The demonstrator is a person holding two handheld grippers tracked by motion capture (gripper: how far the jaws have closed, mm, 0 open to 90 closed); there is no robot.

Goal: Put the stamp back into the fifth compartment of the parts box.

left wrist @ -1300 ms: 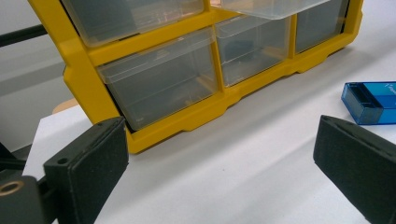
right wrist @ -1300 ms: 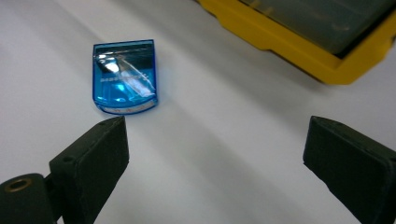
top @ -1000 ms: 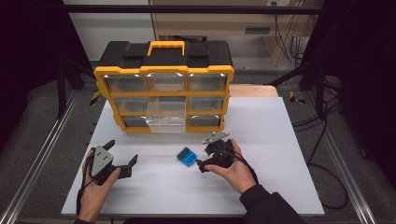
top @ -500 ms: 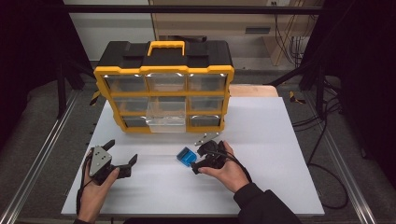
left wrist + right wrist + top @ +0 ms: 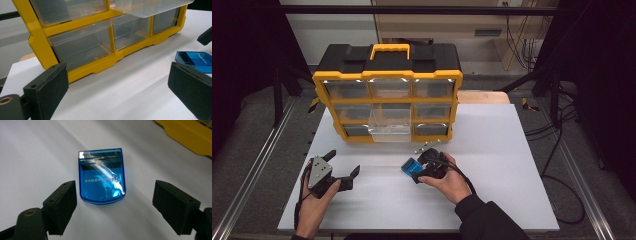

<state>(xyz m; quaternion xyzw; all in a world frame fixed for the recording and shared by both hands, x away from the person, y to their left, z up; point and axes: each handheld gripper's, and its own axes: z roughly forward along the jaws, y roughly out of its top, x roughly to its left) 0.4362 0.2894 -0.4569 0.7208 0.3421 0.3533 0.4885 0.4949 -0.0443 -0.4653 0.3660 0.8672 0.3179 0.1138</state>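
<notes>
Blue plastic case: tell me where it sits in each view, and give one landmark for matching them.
High view: the blue plastic case lies on the white table, below centre, at the right gripper's tips.
Left gripper view: at the right edge, flat on the table.
Right gripper view: centre, ahead of the open jaws, untouched.
Shared landmark: the yellow organizer behind it.

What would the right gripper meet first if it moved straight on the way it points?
Most likely the small translucent blue plastic case, flat on the white table just ahead of the right gripper.
</notes>
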